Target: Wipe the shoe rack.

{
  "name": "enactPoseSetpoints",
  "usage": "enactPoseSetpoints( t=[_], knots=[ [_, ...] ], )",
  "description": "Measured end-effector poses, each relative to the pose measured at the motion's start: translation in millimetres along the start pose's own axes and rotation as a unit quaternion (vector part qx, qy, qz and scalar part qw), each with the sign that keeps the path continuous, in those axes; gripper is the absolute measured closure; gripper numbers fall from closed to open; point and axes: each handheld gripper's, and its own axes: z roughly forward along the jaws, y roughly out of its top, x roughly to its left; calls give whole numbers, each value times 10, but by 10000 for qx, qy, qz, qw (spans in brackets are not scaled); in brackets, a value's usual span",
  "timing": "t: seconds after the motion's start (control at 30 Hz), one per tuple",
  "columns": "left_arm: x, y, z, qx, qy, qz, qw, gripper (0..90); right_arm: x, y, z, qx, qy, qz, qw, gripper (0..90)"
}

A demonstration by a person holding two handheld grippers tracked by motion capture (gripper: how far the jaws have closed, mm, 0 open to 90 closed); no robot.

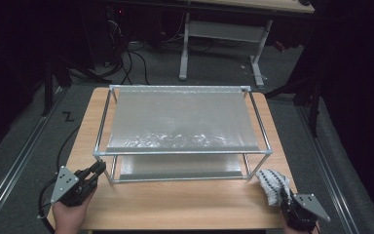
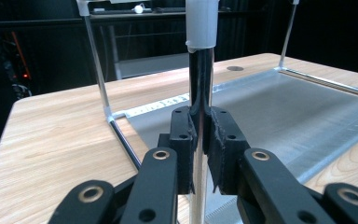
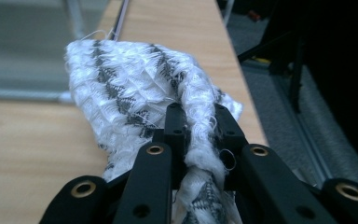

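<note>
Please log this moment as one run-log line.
left hand-held gripper: shut on rack post | right hand-held gripper: shut on cloth | table

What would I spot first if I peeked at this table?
A shiny two-level metal rack fills the middle of the wooden table. The left gripper is clamped on the rack's near-left post. At the near-right corner, the right gripper pinches a white and grey woven cloth.

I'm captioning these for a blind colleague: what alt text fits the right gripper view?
The right gripper is shut on a bunched white cloth with grey zigzag stripes, held just above a wooden table. Behind it stands a blurred corner of a metal rack; dark floor lies past the table edge.
</note>
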Motion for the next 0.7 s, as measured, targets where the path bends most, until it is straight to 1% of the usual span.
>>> enactPoseSetpoints(
  t=[0.03, 0.07, 0.13, 0.17, 0.2, 0.27, 0.3, 0.33, 0.37, 0.4, 0.43, 0.47, 0.53, 0.6, 0.63, 0.7],
  knots=[
    [4, -2, -12, -1, 19, -4, 10000, 806, -11, 36, 19, -46, -35, 36, 10000, 792],
    [12, -7, -30, -2, 48, -11, 10000, 806, -14, 107, 52, -149, -43, 42, 9999, 791],
    [20, -15, -56, -10, 90, -26, 10000, 806, -8, 137, 64, -179, -79, 6, 9998, 792],
    [27, -19, -73, -8, 110, -36, 9999, 806, -8, 179, 82, -231, -108, -20, 9997, 792],
    [36, -22, -93, -3, 141, -35, 9999, 806, -2, 260, 109, -352, -17, 26, 9994, 791],
    [42, -24, -102, -2, 150, -30, 9999, 806, 49, 336, 126, -461, 89, -49, 9989, 791],
    [47, -27, -109, -4, 159, -31, 9999, 806, 49, 336, 126, -461, 89, -49, 9989, 791],
    [57, -29, -118, -3, 191, -26, 9998, 805, 131, 412, 127, -606, 274, -148, 9977, 791],
    [57, -29, -118, -3, 191, -26, 9998, 805, 181, 450, 113, -680, 374, -196, 9968, 791],
    [62, -29, -121, 1, 205, -23, 9998, 805, 181, 450, 113, -680, 374, -196, 9968, 791],
    [69, -29, -122, 0, 219, -27, 9998, 805, 228, 486, 92, -778, 483, -240, 9955, 790],
    [79, -31, -124, 0, 227, -35, 9997, 805, 305, 551, 31, -1001, 694, -281, 9922, 790],
    [88, -32, -121, -10, 229, -45, 9997, 806, 364, 610, -35, -1224, 858, -354, 9881, 790],
    [101, -32, -117, -11, 231, -59, 9997, 806, 402, 668, -87, -1354, 927, -387, 9857, 790],
    [101, -32, -117, -11, 231, -59, 9997, 806, 402, 668, -87, -1354, 927, -387, 9857, 790],
    [116, -34, -114, -15, 231, -81, 9997, 806, 423, 709, -114, -1442, 983, -413, 9838, 790]
  ],
)
